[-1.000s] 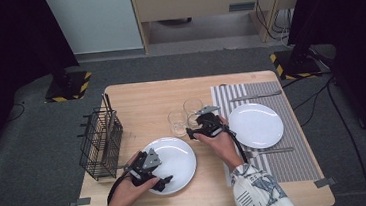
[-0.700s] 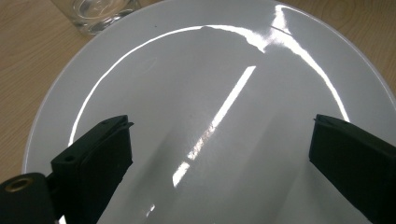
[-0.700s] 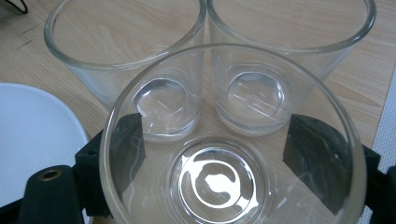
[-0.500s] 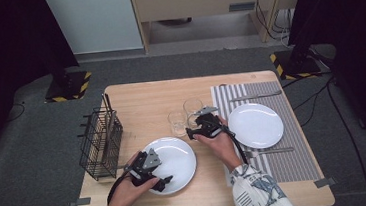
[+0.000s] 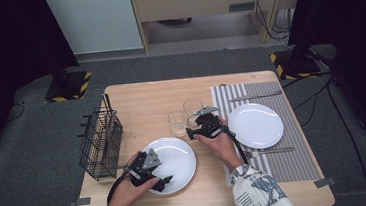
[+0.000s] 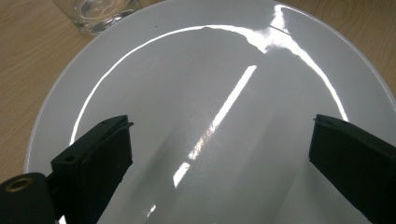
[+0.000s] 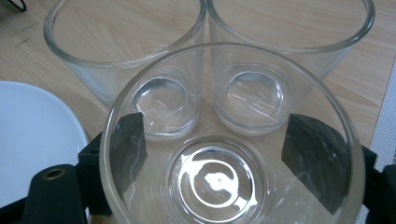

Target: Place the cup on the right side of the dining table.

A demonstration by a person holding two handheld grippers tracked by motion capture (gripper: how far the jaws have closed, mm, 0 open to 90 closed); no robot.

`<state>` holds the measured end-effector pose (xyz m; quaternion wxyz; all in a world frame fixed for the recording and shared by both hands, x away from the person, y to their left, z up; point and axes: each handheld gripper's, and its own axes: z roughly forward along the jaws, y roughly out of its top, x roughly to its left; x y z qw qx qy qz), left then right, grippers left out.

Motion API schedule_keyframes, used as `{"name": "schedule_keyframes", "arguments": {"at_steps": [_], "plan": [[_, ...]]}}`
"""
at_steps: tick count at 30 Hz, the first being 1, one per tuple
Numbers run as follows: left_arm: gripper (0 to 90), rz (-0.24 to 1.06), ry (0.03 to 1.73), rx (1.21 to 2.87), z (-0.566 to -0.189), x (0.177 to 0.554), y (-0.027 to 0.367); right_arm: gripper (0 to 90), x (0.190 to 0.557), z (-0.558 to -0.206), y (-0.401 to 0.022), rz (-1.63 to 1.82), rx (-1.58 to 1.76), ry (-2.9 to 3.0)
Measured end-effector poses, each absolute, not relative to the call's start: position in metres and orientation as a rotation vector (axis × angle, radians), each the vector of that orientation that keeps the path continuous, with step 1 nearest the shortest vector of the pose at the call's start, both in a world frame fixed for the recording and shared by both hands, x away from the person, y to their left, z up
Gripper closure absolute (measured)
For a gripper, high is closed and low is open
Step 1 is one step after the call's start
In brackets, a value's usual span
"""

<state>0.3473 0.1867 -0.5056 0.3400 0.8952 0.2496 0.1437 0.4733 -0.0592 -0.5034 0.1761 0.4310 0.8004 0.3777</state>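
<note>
On the table, the right gripper (image 5: 196,128) has its jaws set around the nearest glass (image 7: 231,140) of 3, pads at its sides, while the left gripper (image 5: 163,179) holds its jaws open and empty over the white plate (image 6: 210,93).

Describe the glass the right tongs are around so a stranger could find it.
On the wooden table, left of the striped placemat, three clear glasses cluster. It is the nearest glass, bracketed by the right tongs; the other two stand free behind it.
</note>
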Motion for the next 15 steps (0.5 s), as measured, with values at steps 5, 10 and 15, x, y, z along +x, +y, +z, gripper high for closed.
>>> {"name": "schedule_keyframes", "arguments": {"at_steps": [5, 10, 15], "plan": [[5.0, 0.374, 0.647, 2.332, -0.5056, 0.3473, 0.1859, 19.6, 0.4732, -0.5029, -0.0593, 1.058, 1.211, 2.268], [5.0, 0.374, 0.648, 2.331, -0.5056, 0.3475, 0.1865, 19.7, 0.4724, -0.5023, -0.0603, 1.054, 1.207, 2.278], [5.0, 0.375, 0.65, 2.331, -0.5054, 0.3478, 0.1872, 19.8, 0.4699, -0.5011, -0.0601, 1.07, 1.201, 2.286]]}}
